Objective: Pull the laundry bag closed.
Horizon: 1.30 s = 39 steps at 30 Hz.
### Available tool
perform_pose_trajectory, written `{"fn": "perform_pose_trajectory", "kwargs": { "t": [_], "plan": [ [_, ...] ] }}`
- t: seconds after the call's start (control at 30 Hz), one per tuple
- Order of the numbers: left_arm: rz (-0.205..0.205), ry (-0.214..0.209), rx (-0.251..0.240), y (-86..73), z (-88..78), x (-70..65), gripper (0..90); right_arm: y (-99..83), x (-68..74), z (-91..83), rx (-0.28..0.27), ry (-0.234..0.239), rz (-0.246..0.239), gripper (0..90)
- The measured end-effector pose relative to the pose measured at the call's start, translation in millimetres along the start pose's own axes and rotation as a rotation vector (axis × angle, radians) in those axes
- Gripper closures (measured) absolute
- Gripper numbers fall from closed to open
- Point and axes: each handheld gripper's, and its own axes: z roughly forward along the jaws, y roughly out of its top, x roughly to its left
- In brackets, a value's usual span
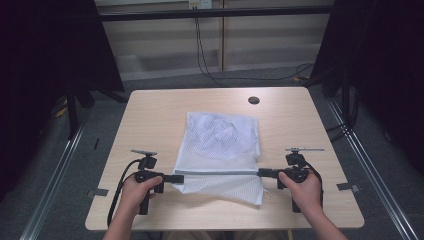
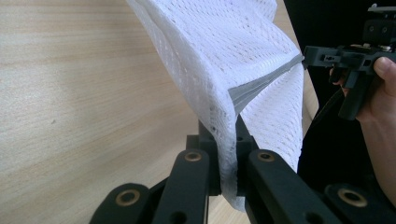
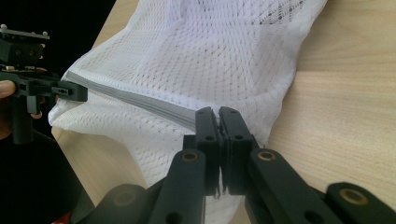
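Left gripper (image 1: 176, 178): jaws clamped tight on edge of white mesh bag (image 1: 220, 150), at L end of grey band (image 1: 220, 172). In left gripper view (image 2: 227, 154), mesh pinched between the two black jaws, fabric rising from them and draping away twd upper right; grey band folded just above the pinch. Held by left hand (image 1: 137, 192), cable (image 1: 120, 192) looping down off near edge of counter (image 1: 150, 115).

Right gripper (image 1: 261, 173): jaws likewise closed hard, gripping same bag at R end of grey band. In right gripper view (image 3: 218, 135), jaws pressed together w/ band and mesh caught between. Held by right hand (image 1: 300, 190).

Grey band pulled straight btwn the two grippers, running across bag's near part. Near end of bag lifted a bit off counter at band; short flap of mesh hanging below band twd near edge. Rest of bag lying flat on counter, reaching away twd far side, roughly centred, w/ creases and a darker rumpled patch in far half.

Counter: light wood. Small dark round hole (image 1: 254, 100) near far edge, well apart from bag. Beyond counter: grey floor, black cables (image 1: 202, 55) along wall, dark curtains both sides.
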Motion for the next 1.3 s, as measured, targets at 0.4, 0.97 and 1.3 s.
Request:
{"fn": "perform_pose_trajectory", "kwargs": {
  "t": [0.4, 0.97, 1.3],
  "plan": [
    [-0.007, 0.005, -0.001, -0.3, -0.1, 0.4, 88.8, -0.8, -2.8, -2.6, 0.002, -0.008, 0.005, 87.2],
    [-0.02, -0.005, 0.006, -0.8, 1.3, -1.5, 88.8, -2.9, -8.3, -8.5, -0.007, -0.012, 0.018, 87.2],
    [0.001, -0.009, 0.024, -0.9, 2.9, -1.3, 86.8, -3.1, -8.5, -8.3, -0.018, -0.011, 0.009, 86.9]
  ]
}}
